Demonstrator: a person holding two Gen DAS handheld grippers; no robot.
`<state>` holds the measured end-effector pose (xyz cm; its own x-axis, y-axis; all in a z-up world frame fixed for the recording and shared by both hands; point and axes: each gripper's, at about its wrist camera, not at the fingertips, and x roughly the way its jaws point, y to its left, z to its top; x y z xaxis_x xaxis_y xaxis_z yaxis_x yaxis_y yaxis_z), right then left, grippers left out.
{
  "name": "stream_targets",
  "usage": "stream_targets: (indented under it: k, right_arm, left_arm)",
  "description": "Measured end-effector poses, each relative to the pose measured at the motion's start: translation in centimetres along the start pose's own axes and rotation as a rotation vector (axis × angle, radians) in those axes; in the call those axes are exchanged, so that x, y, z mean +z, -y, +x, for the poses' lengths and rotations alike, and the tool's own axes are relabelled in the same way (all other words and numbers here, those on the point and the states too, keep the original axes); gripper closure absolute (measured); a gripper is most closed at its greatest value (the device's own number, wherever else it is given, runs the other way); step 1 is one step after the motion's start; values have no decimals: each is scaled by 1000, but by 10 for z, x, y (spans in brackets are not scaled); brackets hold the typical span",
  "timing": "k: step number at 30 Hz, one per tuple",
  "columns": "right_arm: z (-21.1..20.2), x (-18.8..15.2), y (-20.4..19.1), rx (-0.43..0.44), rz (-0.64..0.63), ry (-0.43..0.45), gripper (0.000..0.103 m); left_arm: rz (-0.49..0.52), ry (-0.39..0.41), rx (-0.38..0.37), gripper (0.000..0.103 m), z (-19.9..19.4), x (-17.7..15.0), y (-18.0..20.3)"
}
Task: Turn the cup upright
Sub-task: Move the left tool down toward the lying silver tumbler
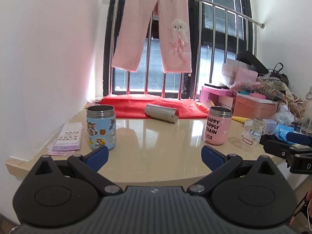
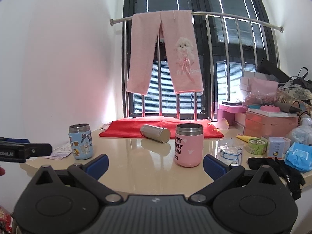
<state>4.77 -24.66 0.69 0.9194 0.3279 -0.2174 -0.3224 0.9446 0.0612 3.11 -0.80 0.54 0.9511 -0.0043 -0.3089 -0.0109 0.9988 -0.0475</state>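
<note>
On table (image 1: 156, 136): steel cup (image 1: 161, 113) lying sideways; blue cup (image 1: 101, 126), pink cup (image 1: 218, 124) upright; both grippers' fingers wide.

Domestic room, window ledge, pink children's trousers (image 1: 154, 31) drying on a steel window rail (image 1: 224, 7), red cloth (image 1: 156, 105), stacked gift boxes (image 1: 251, 99), sticker sheets (image 1: 68, 136), household clutter at right

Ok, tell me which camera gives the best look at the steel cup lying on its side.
The right wrist view. The steel cup appears slightly larger there, its flat round end facing the camera, lying at the red cloth's front edge. The left wrist view shows the same cup smaller and farther off, more side-on.
</note>
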Motion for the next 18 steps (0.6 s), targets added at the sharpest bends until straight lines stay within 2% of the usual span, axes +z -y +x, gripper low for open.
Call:
stream_targets:
  k: [8, 18]
  right_arm:
    - [45, 20, 17, 16, 1, -21, 0]
    - [130, 65, 48, 29, -9, -54, 0]
  left_arm:
    - [-11, -50, -13, 0, 48, 37, 9]
    - [-20, -123, -7, 0, 145, 96, 20]
